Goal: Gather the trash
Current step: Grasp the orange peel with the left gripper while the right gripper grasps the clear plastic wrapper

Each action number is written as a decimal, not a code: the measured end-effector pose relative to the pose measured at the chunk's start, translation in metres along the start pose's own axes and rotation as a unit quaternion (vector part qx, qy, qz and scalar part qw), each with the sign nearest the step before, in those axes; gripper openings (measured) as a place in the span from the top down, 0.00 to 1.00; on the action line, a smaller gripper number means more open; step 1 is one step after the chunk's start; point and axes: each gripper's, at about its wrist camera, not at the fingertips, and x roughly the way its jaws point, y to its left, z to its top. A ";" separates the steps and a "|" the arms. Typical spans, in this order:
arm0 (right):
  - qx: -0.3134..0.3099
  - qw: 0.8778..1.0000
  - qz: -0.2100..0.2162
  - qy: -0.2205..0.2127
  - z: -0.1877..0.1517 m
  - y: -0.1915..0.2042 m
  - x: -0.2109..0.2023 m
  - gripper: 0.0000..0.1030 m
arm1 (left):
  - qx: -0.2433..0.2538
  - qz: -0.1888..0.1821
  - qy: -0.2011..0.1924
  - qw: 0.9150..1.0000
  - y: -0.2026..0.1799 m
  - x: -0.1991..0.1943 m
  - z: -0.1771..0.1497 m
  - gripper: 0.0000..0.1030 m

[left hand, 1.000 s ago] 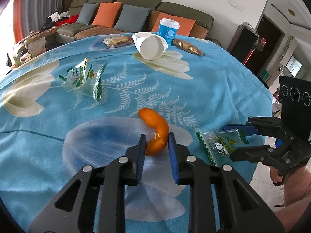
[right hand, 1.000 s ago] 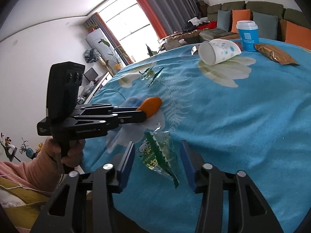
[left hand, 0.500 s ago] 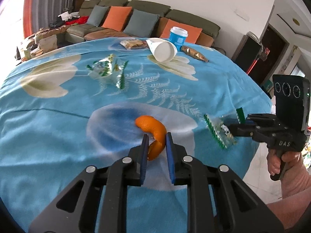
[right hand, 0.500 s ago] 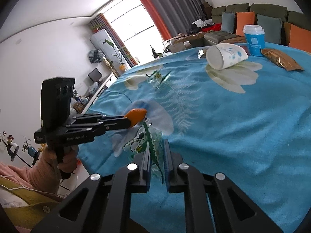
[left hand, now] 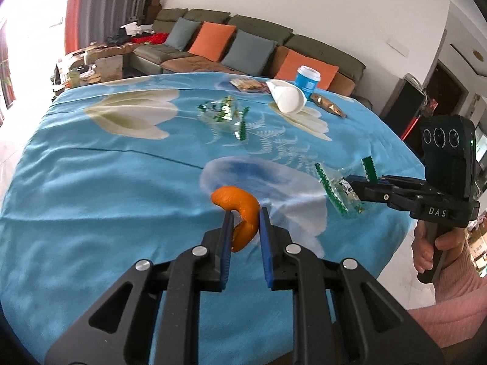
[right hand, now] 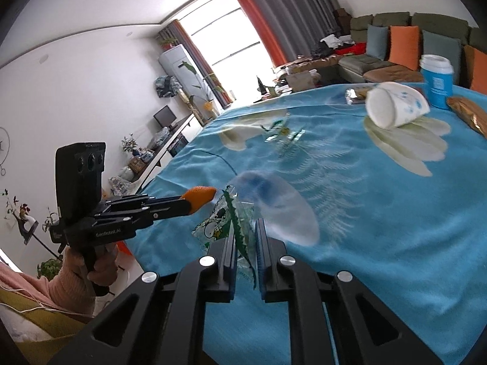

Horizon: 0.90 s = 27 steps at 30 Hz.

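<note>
Blue cloth printed with pale flowers and ferns covers the counter (left hand: 91, 176), which serves as the landmark here. Above its near edge, the left gripper (left hand: 246, 223) has its jaws pinching a curled orange peel (left hand: 240, 213), lifted clear of the cloth. Off the counter's right edge in the left wrist view, the right gripper (right hand: 245, 237) has its jaws pressed together on a clear snack wrapper (right hand: 225, 222) with green zigzag edges and a cartoon figure; its printed words are too small to read.

Toward the counter's middle lies a second clear, green-trimmed wrapper (left hand: 223, 115), blurred. At the counter's far side a white paper cup (left hand: 286, 99) lies tipped over, just beside an upright blue cup with a white lid (left hand: 307, 82) whose label cannot be read. A gold-brown packet (left hand: 327, 106) and a biscuit packet (left hand: 248, 84) lie near them, partly hidden by the cups.

The right gripper's body reads "DAS"; the left one's reads "GenRobot.AI". A hand (left hand: 432, 252) in a pink sleeve grips the right handle, cut off at the frame edge. Beyond the counter stands a green sofa (left hand: 258, 39) with orange and grey cushions.
</note>
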 end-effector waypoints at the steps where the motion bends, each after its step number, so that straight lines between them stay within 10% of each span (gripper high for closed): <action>1: -0.001 1.000 0.003 0.000 0.001 0.002 0.002 0.90 | -0.002 0.003 -0.002 1.000 0.002 -0.002 -0.001 0.84; 27: -0.043 0.996 0.075 0.036 0.024 0.064 0.074 0.90 | -0.063 0.065 -0.037 0.995 0.052 -0.062 -0.030 0.84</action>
